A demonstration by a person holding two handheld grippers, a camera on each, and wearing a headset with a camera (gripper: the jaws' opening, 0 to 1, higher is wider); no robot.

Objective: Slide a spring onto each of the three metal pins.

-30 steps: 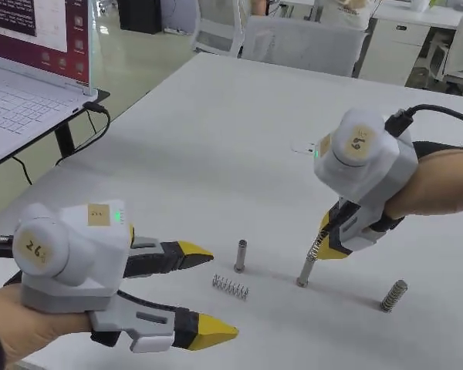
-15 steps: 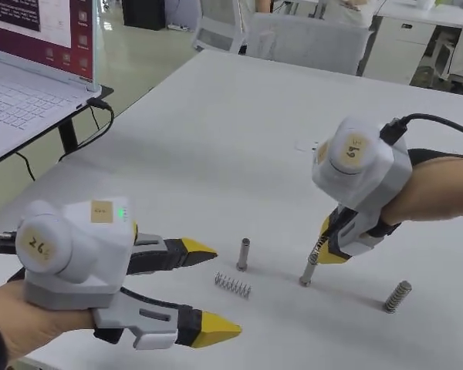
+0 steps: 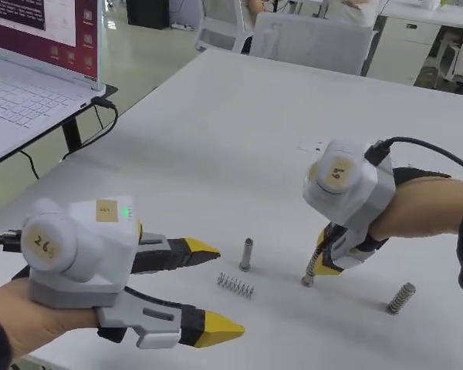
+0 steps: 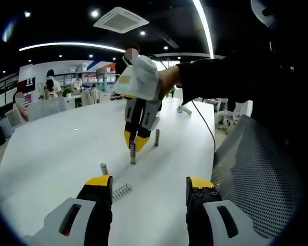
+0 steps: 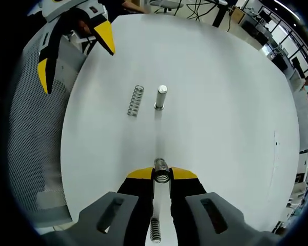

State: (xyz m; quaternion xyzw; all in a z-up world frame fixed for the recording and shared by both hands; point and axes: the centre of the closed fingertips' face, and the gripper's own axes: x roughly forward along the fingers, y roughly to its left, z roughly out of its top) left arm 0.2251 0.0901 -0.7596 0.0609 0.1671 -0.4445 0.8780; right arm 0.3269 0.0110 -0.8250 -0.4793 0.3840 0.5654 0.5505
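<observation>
My right gripper (image 3: 325, 260) is shut on a spring (image 3: 315, 260) that sits over the middle metal pin (image 3: 307, 280); in the right gripper view the spring (image 5: 161, 170) is pinched between the yellow tips. A bare pin (image 3: 247, 254) stands upright to the left, with a loose spring (image 3: 235, 286) lying on the table in front of it. A third pin wearing a spring (image 3: 400, 297) stands at the right. My left gripper (image 3: 220, 290) hovers open at the lower left with nothing between its jaws, pointing at the loose spring (image 4: 121, 191).
The white table (image 3: 216, 139) stretches far back. An open laptop (image 3: 23, 100) sits on a stand to the left, with cables hanging beside it. Office chairs (image 3: 309, 42) stand beyond the table's far edge. A cable trails from the right gripper.
The right gripper has sunk lower along the middle pin, taking the spring down with it. The left gripper has stayed open and about where it was.
</observation>
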